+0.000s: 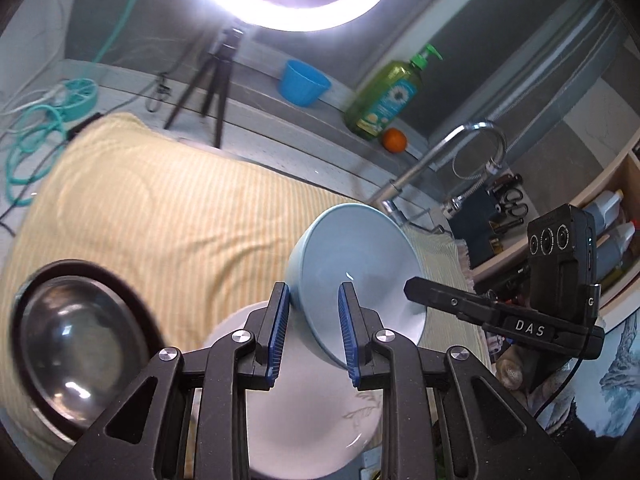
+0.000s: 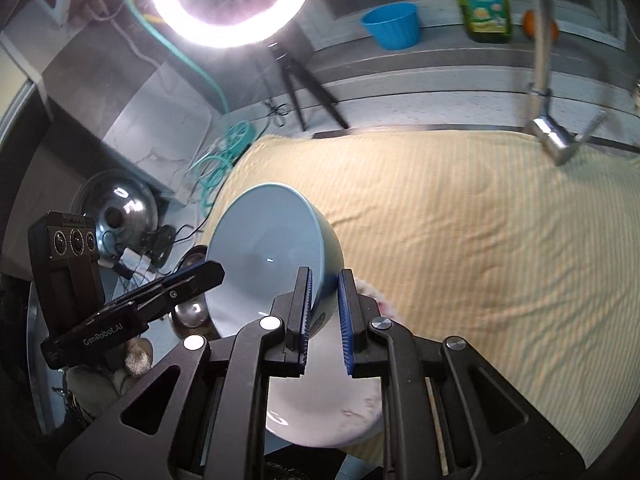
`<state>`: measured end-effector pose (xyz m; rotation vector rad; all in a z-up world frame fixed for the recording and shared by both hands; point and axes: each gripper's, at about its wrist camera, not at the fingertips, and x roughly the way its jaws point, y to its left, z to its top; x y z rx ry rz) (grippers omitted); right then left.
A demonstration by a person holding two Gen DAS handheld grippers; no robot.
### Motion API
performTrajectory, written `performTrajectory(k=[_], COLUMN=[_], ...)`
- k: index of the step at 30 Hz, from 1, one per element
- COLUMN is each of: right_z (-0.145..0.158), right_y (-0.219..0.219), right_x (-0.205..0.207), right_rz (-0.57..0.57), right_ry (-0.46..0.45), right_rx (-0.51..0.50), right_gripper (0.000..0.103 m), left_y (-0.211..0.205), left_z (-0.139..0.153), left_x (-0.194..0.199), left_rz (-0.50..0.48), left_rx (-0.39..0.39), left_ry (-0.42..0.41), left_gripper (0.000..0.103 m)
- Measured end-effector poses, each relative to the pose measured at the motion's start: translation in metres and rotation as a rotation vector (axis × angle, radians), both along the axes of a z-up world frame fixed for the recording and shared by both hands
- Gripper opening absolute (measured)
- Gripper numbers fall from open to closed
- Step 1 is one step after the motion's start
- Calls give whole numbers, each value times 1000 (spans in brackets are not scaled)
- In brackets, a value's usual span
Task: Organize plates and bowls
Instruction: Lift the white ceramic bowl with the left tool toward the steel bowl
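- Left wrist view: the left gripper [image 1: 313, 334] points downward, and its jaws stand narrow, clamped on the near rim of the light blue bowl [image 1: 352, 264].
- The bowl is tilted on edge, its open side facing right, and is raised above the yellow striped cloth [image 1: 160, 208].
- The right gripper [image 1: 416, 286] enters from the right of the bowl; only one black finger shows, so its opening cannot be read in this view.
- A white plate [image 1: 304, 432] lies below the bowl, largely hidden by the gripper frame and cut off at the bottom edge.
- A dark-rimmed steel bowl [image 1: 76, 344] sits left of the blue bowl, partly cut off by the lens border.
- The cloth beyond the blue bowl is bare up to the tripod [image 1: 212, 88].

- Right wrist view: the right gripper [image 2: 323, 312] points steeply downward, with its jaws narrow and closed on the bowl's [image 2: 264, 256] right rim.
- The bowl faces left toward the left gripper [image 2: 204, 272], whose fingertip overlaps the opposite rim; that grip is hard to make out here.
- The white plate [image 2: 320, 420] lies below the bowl, mostly screened by the fingers.
- Right of the bowl, the cloth [image 2: 460, 240] is open as far as the faucet [image 2: 556, 136].
- The ring light [image 2: 230, 0] glares behind the bowl and washes out its surroundings.
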<state>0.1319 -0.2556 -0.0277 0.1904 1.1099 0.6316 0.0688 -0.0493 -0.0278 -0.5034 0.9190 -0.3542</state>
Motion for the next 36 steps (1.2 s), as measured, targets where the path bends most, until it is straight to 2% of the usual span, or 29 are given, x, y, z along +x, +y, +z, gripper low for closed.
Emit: performTrajectory(k=[7, 17, 28, 36], right_z=[-2, -11, -42, -55], right_y=[64, 131, 178, 189], right_x=[-9, -22, -26, -29], right_rz=[112, 231, 299, 312], right_ry=[6, 23, 65, 85], right_rx=[11, -8, -70, -97], right_gripper=[13, 13, 13, 13], left_y=[55, 113, 142, 149], left_z=[4, -8, -31, -45], left_x=[-23, -49, -60, -64], left_rz=[91, 199, 255, 261], left_rx=[5, -6, -2, 0], left_ry=[-4, 28, 84, 121], left_gripper=[22, 22, 22, 22])
